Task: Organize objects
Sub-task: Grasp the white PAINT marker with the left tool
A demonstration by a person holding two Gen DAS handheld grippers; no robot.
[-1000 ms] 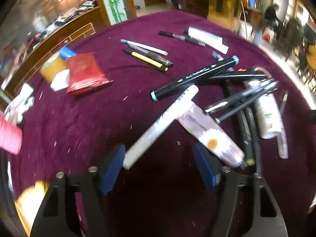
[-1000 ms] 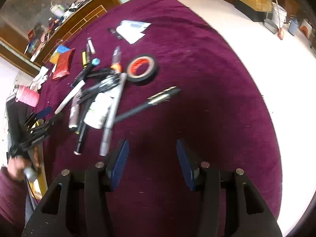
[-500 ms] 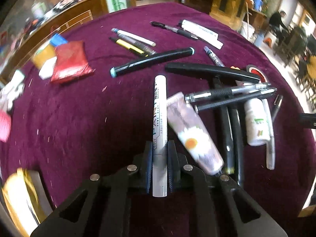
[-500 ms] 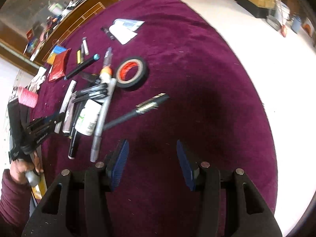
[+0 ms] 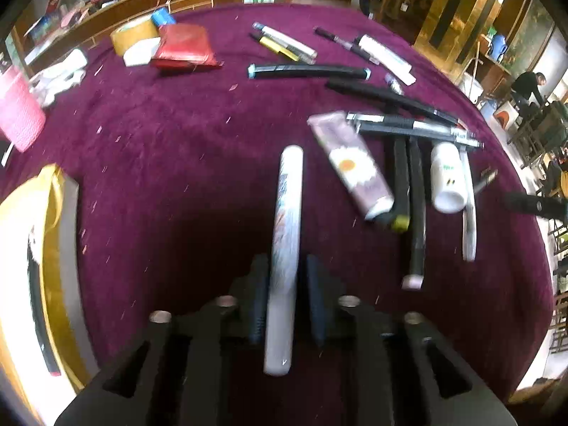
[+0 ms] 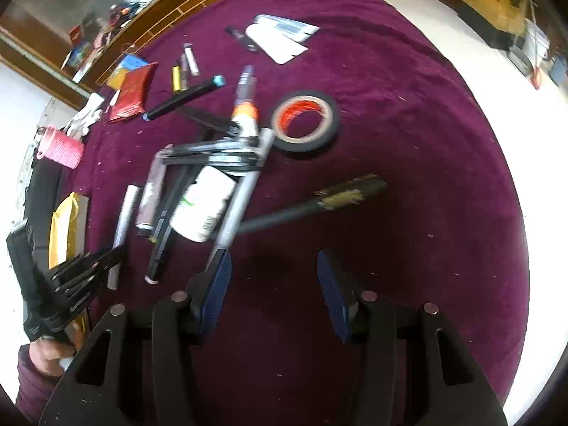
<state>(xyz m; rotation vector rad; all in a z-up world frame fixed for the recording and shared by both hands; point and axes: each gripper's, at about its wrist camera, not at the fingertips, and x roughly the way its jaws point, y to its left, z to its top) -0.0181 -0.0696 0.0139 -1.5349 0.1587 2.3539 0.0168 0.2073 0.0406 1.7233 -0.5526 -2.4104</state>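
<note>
My left tongs [image 5: 282,296] just eased apart around the white paint marker [image 5: 285,248], lettering blurred. Right tongs [image 6: 271,293] gape empty; pen pile [image 6: 209,167] overlaps messily on the worktop [image 6: 408,113].

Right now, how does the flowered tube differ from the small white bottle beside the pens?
The flowered tube is lilac with a daisy print; the white bottle is white with small green marks. The tube is longer and flattens at one end; the bottle is shorter and round. Both lie down on the purple cloth.
</note>
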